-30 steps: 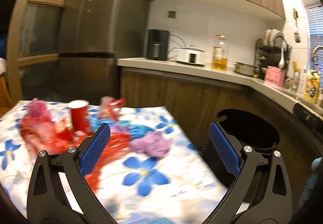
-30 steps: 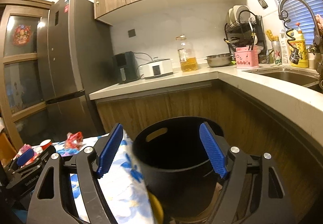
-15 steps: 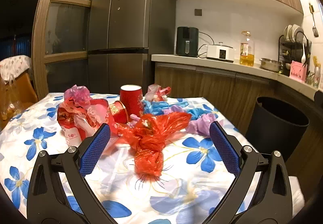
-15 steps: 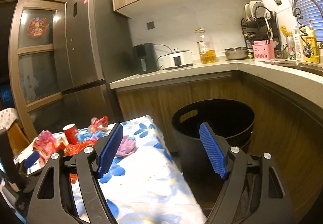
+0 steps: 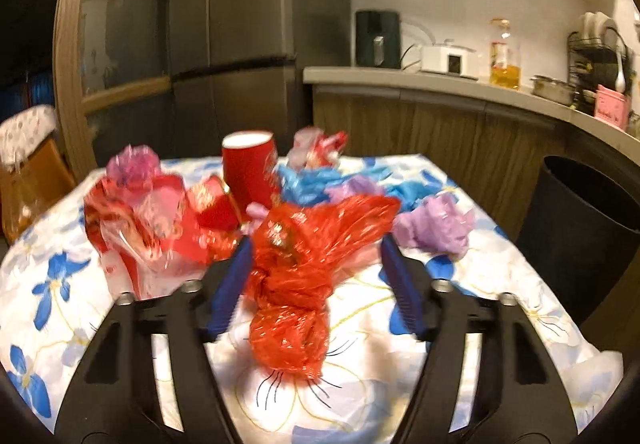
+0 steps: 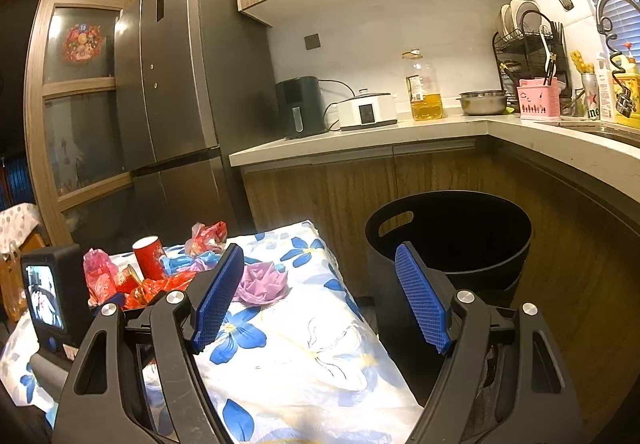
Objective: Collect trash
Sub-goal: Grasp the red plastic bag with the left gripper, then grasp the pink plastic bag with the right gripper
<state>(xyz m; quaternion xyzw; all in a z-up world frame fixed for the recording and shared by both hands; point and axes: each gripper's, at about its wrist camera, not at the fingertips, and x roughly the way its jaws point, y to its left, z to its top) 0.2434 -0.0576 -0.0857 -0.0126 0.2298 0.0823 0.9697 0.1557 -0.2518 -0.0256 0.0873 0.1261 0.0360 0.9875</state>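
A knotted red plastic bag [image 5: 304, 276] lies on the flowered tablecloth [image 5: 360, 396]. My left gripper [image 5: 316, 264] is open, its blue pads on either side of the bag, the left pad close to it. Behind lie a red paper cup [image 5: 248, 167], red and pink wrappers [image 5: 140, 215], blue plastic [image 5: 312, 179] and a crumpled purple bag [image 5: 436, 228]. My right gripper [image 6: 320, 268] is open and empty, above the table's right edge. The black trash bin [image 6: 452, 236] stands on the floor right of the table; it also shows in the left wrist view [image 5: 580, 219].
A kitchen counter [image 6: 360, 139] runs behind the bin with a rice cooker [image 6: 368, 111], oil bottle [image 6: 424, 87] and dish rack [image 6: 528, 59]. A tall grey fridge [image 6: 172, 83] stands behind the table. A chair [image 5: 28, 179] is at the far left.
My left gripper swung left from the bin to the trash pile and closed in around the red bag. My right gripper drew back from the bin toward the table.
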